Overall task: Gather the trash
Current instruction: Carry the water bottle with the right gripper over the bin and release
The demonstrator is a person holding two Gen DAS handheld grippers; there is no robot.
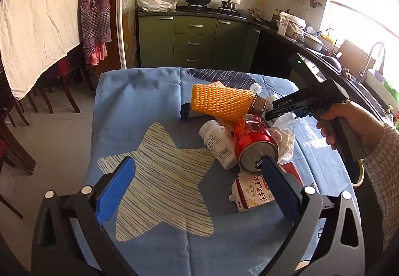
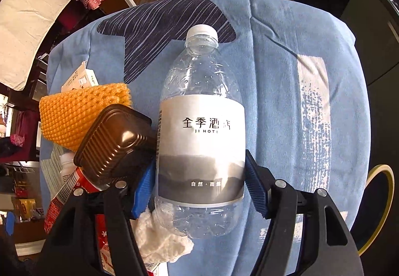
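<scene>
A pile of trash lies on the blue star-print tablecloth [image 1: 139,106]. It holds a clear plastic water bottle [image 2: 200,131] with a grey label, a red drink can [image 1: 254,141], a white pill bottle [image 1: 219,144], an orange foam net [image 1: 222,101], a brown ribbed cup [image 2: 112,141], a milk carton [image 1: 254,192] and a crumpled tissue [image 2: 159,238]. My right gripper [image 2: 200,183] has its blue pads on both sides of the water bottle's label, touching it. My left gripper [image 1: 199,181] is open and empty above the cloth, its right finger just in front of the can.
Dark wooden chairs [image 1: 15,126] and a draped white cloth [image 1: 37,14] stand to the left. Green kitchen cabinets [image 1: 194,44] and a stove with pots are behind the table. A counter with a sink [image 1: 371,61] runs along the right. A yellow-rimmed round object [image 2: 379,203] sits at the table's right edge.
</scene>
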